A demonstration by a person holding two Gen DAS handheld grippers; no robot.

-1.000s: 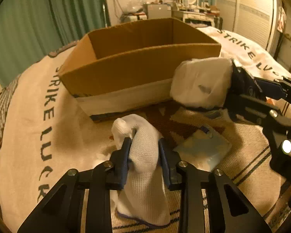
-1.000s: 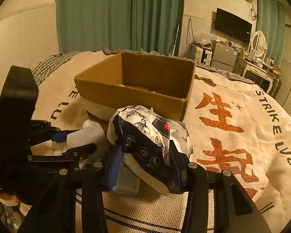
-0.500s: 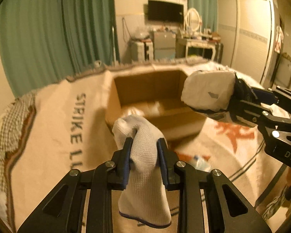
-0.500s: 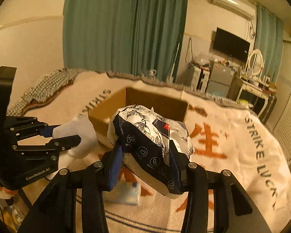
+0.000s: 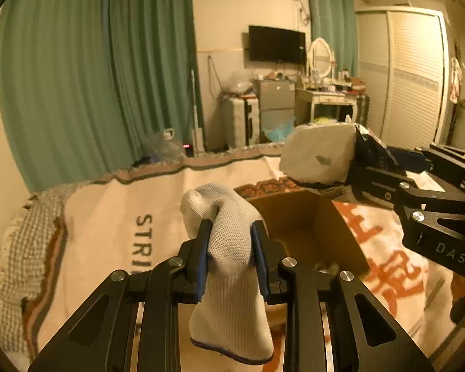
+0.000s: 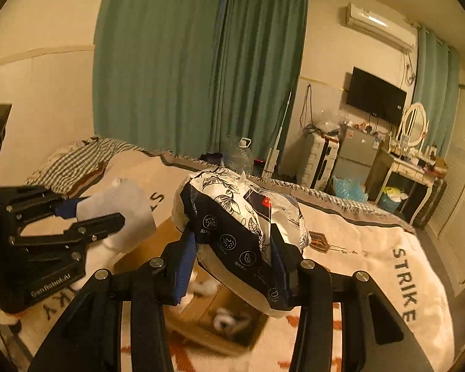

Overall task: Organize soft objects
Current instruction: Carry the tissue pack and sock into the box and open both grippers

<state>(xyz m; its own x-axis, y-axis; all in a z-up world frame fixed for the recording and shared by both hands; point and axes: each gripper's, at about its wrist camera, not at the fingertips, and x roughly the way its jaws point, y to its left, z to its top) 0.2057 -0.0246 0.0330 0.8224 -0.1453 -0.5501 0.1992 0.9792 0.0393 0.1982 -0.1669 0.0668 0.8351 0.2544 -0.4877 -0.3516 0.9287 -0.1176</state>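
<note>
The left hand-held gripper (image 5: 231, 252) pinches a limp knit glove (image 5: 229, 266) mid-body; the right hand-held gripper (image 6: 232, 259) squeezes a crinkly, light tissue pack (image 6: 241, 229). Both look soft and light, above the box (image 5: 310, 232).

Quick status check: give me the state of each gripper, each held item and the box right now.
left gripper: shut on white knit glove
white knit glove: pinched, cuff hanging down, held above the box
right gripper: shut on printed soft pack
printed soft pack: clamped, held above the box
cardboard box: open, items already inside
</note>
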